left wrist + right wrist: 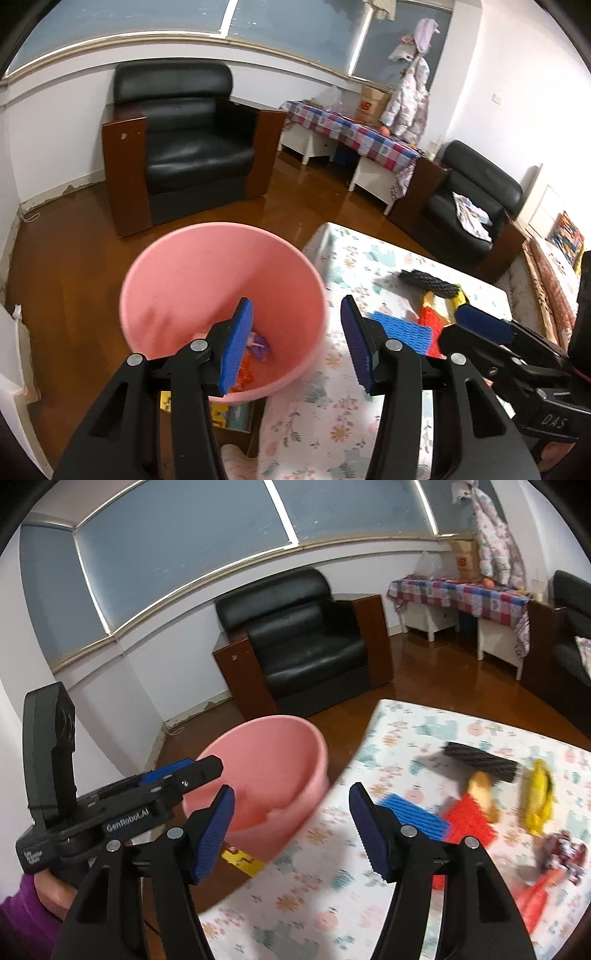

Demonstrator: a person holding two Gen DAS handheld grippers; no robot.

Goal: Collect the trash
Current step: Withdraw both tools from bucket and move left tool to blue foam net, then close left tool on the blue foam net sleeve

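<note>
A pink bin (207, 280) stands on the floor at the table's left edge, with purple and orange wrappers (255, 350) at its bottom. It also shows in the right wrist view (266, 771). My left gripper (295, 343) is open and empty, over the bin's right rim. My right gripper (291, 830) is open and empty, above the table edge beside the bin. On the floral tablecloth (332, 904) lie a black block (480, 762), a blue block (417, 818), a red block (469, 821), a yellow wrapper (539, 801) and a red-white wrapper (565, 853).
A black armchair (181, 147) stands behind the bin. A bench with a checked cloth (351, 133) runs along the far wall. A second black armchair (469, 206) is at the right. A yellow box (221, 410) lies under the bin.
</note>
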